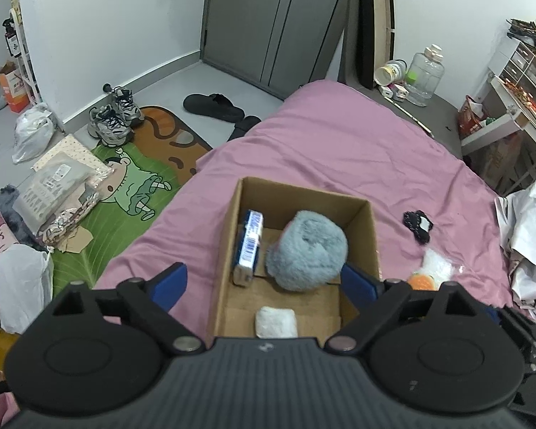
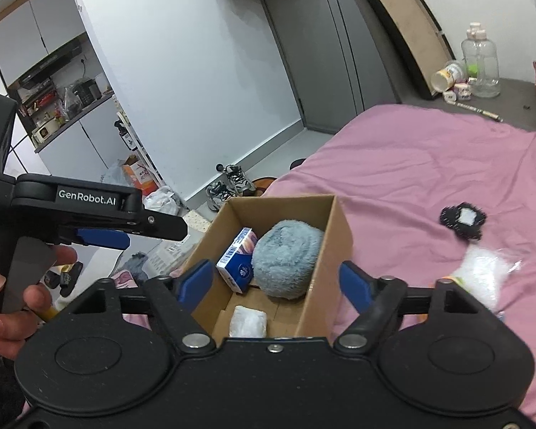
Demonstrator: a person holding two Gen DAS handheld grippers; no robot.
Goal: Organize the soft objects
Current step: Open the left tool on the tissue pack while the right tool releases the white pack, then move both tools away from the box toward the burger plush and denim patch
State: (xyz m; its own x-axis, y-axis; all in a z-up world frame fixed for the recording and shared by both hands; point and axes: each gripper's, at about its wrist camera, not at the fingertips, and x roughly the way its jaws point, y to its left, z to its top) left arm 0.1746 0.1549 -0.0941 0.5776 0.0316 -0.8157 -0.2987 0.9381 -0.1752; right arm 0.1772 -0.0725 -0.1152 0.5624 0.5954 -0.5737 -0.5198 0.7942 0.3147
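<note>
From the left wrist camera, the left gripper (image 1: pixel 264 279) hangs above an open cardboard box (image 1: pixel 370 236) that sits on the pink bedsheet (image 1: pixel 339 143). Its blue-tipped fingers (image 1: pixel 171 282) are spread wide with nothing between them. Inside the box lie a fluffy grey-blue plush ball (image 1: pixel 307 252), a blue-and-white tissue pack (image 1: pixel 248 246) standing on edge against the left wall, and a small white soft pad (image 1: pixel 276 321) on the box floor near the camera. On the sheet to the right of the box lie a black fuzzy item with a white patch (image 1: pixel 418 225), a white fluffy item in clear wrap (image 1: pixel 436 264) and, touching it, something orange (image 1: pixel 423 280). On the floor are a cartoon rug (image 1: pixel 135 178) and a pair of sneakers (image 1: pixel 114 116).

From the right wrist camera, the right gripper (image 2: pixel 275 279) is likewise released, its blue fingers (image 2: pixel 196 279) apart and empty over the same cardboard box (image 2: pixel 339 232). The plush ball (image 2: pixel 286 259), tissue pack (image 2: pixel 237 261) and white pad (image 2: pixel 248 323) rest inside. The left gripper (image 2: pixel 125 230) shows at the left, held by a hand (image 2: pixel 14 296). The black fuzzy item (image 2: pixel 462 220) and the wrapped white item (image 2: pixel 482 275) lie on the bedsheet (image 2: pixel 411 161) to the right, apart from the box.
</note>
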